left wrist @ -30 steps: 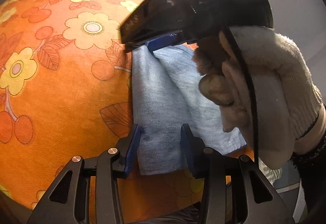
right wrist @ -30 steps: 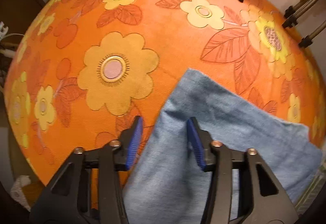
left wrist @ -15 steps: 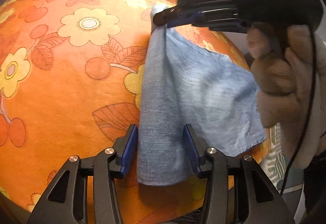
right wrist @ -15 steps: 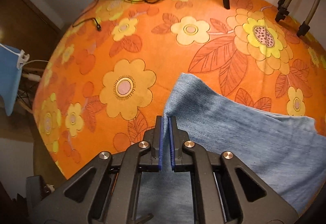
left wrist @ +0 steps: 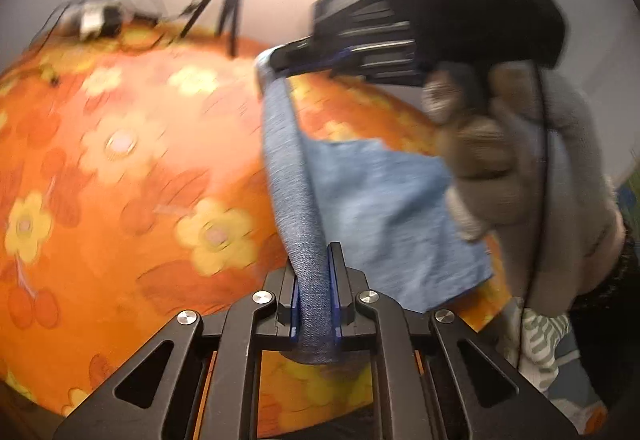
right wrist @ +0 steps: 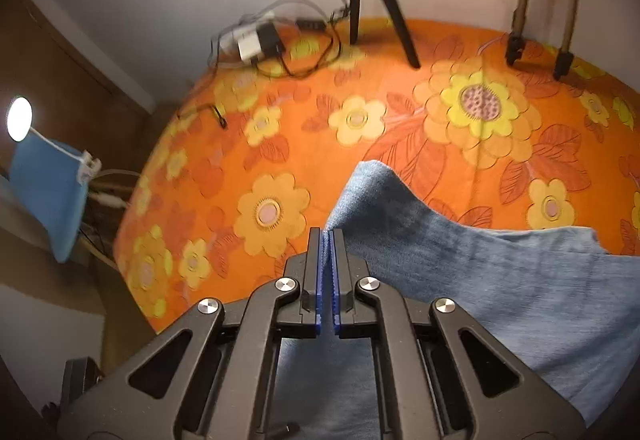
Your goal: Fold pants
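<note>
Light blue denim pants (left wrist: pixel 384 208) lie folded on an orange floral cloth (left wrist: pixel 120 160). My left gripper (left wrist: pixel 316 252) is shut on a bunched fold of the pants' near edge. That edge stretches up as a taut roll to my right gripper (left wrist: pixel 276 60), held by a gloved hand (left wrist: pixel 540 180) and clamped on the far corner. In the right wrist view the right gripper (right wrist: pixel 327 236) is shut on the pants (right wrist: pixel 480 280), whose corner peaks just beyond its tips. The rest of the fabric drapes down to the right onto the cloth (right wrist: pixel 280 144).
A black tripod (right wrist: pixel 360 0), a charger with tangled cables (right wrist: pixel 256 40) and two stand legs (right wrist: pixel 536 40) stand at the far edge. A blue item (right wrist: pixel 48 192) hangs off to the left. A striped fabric (left wrist: pixel 536 340) lies below the near right edge.
The right gripper shut on the pants' far corner and rose with it. The left gripper then shut on the near edge and lifted, pulling the edge taut off the cloth.
</note>
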A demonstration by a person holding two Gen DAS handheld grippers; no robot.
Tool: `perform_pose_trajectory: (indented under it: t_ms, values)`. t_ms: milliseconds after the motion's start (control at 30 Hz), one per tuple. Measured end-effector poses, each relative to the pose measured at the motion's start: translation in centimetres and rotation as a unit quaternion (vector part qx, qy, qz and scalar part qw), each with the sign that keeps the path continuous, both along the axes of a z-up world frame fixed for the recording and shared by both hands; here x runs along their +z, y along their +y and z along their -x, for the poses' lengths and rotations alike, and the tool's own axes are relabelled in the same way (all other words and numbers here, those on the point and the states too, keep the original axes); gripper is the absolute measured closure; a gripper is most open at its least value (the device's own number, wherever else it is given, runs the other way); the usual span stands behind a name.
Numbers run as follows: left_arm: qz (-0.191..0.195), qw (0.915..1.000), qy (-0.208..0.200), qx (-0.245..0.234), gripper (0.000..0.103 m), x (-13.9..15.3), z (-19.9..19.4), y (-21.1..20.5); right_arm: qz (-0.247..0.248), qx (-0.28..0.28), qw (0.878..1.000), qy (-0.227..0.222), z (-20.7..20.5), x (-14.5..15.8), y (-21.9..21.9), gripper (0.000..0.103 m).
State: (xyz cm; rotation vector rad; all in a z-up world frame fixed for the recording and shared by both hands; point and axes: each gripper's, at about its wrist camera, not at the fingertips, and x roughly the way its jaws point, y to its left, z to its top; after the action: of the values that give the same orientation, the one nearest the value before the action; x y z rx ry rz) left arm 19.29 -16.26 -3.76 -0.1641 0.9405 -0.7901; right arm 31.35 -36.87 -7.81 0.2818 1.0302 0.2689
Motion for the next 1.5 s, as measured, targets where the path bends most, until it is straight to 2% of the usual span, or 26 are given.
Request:
perform_pose_trajectory:
  t_ms: [133,267,333,400,467,600,733,767,800,833,1133,1333,1500]
  values:
    - [0.007,0.999,-0.035,-0.027,0.095,2.1,1.4,-2.2,-0.015,-0.003,1.0,-0.015,1.0,1.6,-2.1,0.1]
    - [0.015,0.9983,-0.038,-0.042,0.095,2.4,2.1,-4.2,-0.001,0.009,1.0,-0.02,2.0,2.5,-3.6,0.1]
    - [0.019,0.9981,-0.036,-0.047,0.095,2.1,2.3,-4.9,0.007,0.007,1.0,-0.012,2.2,2.6,-4.4,0.091]
    - [0.023,0.9978,-0.035,-0.052,0.095,1.8,2.6,-5.1,0.021,-0.001,1.0,-0.002,2.2,2.5,-5.3,0.055]
    - [0.025,0.9975,-0.037,-0.054,0.095,1.9,2.8,-5.4,0.036,-0.004,0.999,-0.004,2.4,2.5,-5.8,0.05]
    - [0.026,0.9974,-0.037,-0.055,0.095,2.0,2.9,-5.7,0.045,0.026,0.999,0.004,2.3,2.6,-5.5,0.05]
    - [0.025,0.9974,-0.036,-0.057,0.095,2.1,3.0,-6.1,0.108,0.049,0.993,0.003,2.6,2.6,-3.7,0.053]
    - [0.025,0.9973,-0.036,-0.058,0.095,2.2,3.1,-6.2,0.126,0.047,0.991,0.003,2.7,2.5,-3.6,0.069]
    - [0.025,0.9973,-0.036,-0.059,0.095,2.2,3.1,-6.3,0.129,0.048,0.99,0.006,2.7,2.5,-3.7,0.09]
    - [0.027,0.9971,-0.036,-0.061,0.095,2.4,3.2,-6.5,0.124,0.046,0.991,0.01,2.8,2.5,-4.0,0.092]
    - [0.036,0.9929,-0.053,-0.101,0.095,4.6,3.8,-10.5,0.117,0.001,0.993,-0.023,5.0,5.1,-9.1,0.097]
    - [0.039,0.987,-0.065,-0.142,0.095,5.9,4.8,-15.0,0.111,-0.04,0.992,-0.041,7.0,6.8,-14.1,0.097]
    - [0.031,0.982,-0.067,-0.174,0.095,6.0,5.5,-19.1,0.11,-0.079,0.99,-0.046,9.0,7.0,-19.2,0.097]
